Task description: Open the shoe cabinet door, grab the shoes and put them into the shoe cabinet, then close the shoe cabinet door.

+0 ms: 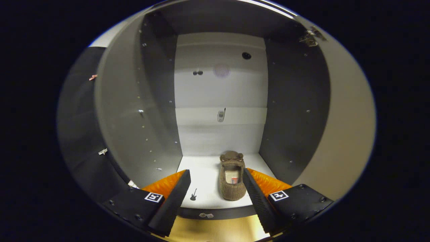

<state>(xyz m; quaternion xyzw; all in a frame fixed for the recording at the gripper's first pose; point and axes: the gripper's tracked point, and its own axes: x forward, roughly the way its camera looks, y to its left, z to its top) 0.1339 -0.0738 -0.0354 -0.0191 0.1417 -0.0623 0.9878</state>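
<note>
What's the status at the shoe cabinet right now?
Fingers open, holding nothing. Brown fuzzy slipper on the white cabinet floor between them, against the right finger. Cabinet door open; nothing in the way.

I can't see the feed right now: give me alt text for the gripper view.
A brown slipper-style shoe lies on the white floor of the open shoe cabinet, toe pointing inward, between the open gripper's fingers and close beside the right finger. The cabinet's dark side walls and pale back panel rise beyond it, with a door hinge at upper right.
</note>
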